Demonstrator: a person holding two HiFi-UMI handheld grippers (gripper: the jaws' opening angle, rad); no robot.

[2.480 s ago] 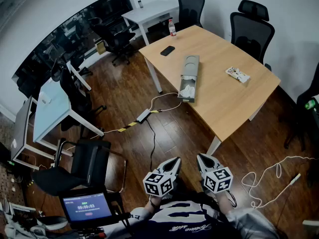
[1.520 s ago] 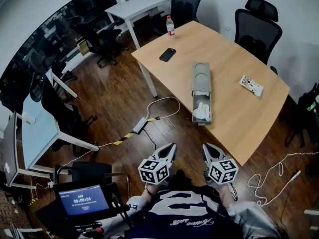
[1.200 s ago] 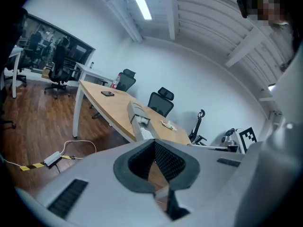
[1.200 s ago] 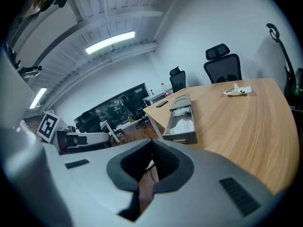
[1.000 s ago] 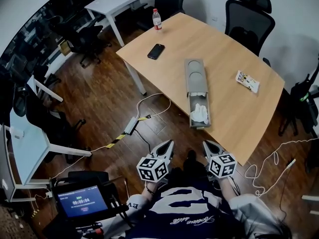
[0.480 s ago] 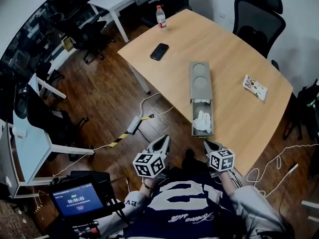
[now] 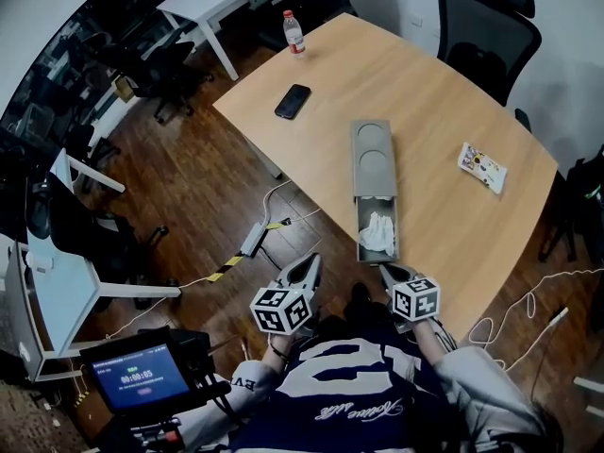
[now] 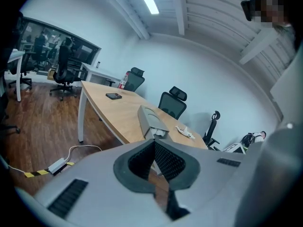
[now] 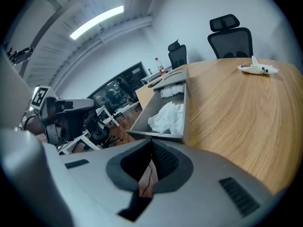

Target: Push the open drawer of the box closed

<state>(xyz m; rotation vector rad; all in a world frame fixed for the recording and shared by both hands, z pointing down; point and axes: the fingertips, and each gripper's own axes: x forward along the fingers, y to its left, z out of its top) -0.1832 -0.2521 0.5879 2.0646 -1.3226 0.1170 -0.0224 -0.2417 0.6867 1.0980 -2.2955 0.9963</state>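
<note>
Both closed, empty, left claw [image 7: 310, 262] and right claw [image 7: 383, 268] point toward the drawer [image 7: 361, 228].

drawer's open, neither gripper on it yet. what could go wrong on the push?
1. The white cloth is bunched in the drawer and, in the right gripper view, looks about rim-high; it may snag as the drawer slides in.
2. The box lies loose on the table with nothing bracing it, so a push from the right gripper may shove the whole box along instead of closing the drawer.
</note>
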